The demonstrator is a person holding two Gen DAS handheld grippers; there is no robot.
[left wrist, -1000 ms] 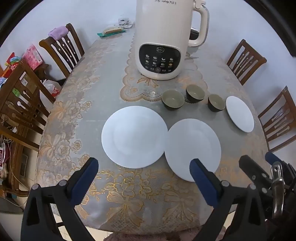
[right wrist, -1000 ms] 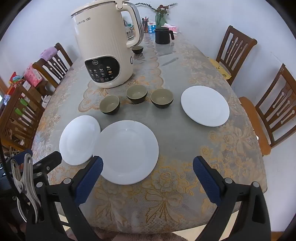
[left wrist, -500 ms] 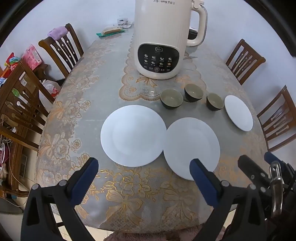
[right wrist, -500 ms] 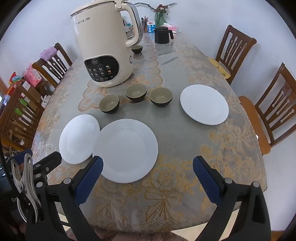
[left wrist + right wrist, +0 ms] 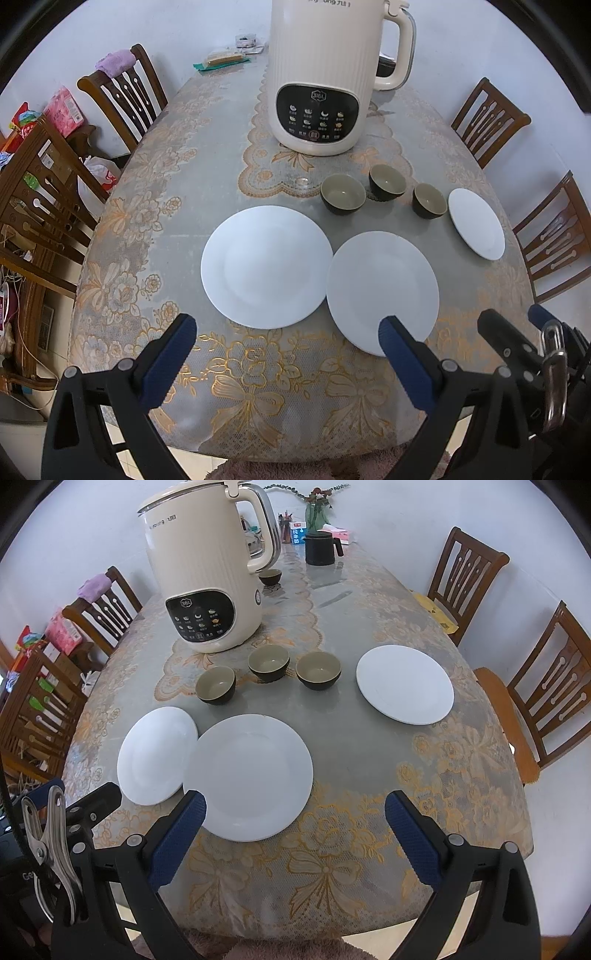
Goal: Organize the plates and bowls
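1. Left gripper [image 5: 286, 334]: jaws spread wide and holding nothing; it hangs over the near edge of the table [image 5: 155, 206], its blue fingertips [image 5: 170, 350] above the lace cloth.
2. Right gripper [image 5: 295, 818]: jaws likewise wide apart and unloaded; poised over the same near edge, beside the left gripper.
3. Left plate [image 5: 266, 266]: white, flat on the table, its rim touching the middle plate [image 5: 382, 291]; the left gripper's right fingertip overlaps the near rim of the middle plate in the view.
4. Right plate [image 5: 405, 684]: white, flat, well apart from the other two, toward the right side of the table.
5. Three dark bowls with olive insides, upright in a loose row behind the plates: left bowl [image 5: 216, 685]; middle bowl [image 5: 269, 662]; right bowl [image 5: 318, 670], near the right plate.
6. Cream kettle-like appliance [image 5: 207, 583]: stands on a lace mat behind the bowls; a further small bowl [image 5: 270, 577] and a black mug [image 5: 320, 548] lie beyond it.
7. Wooden chairs [image 5: 465, 572] surround the table.
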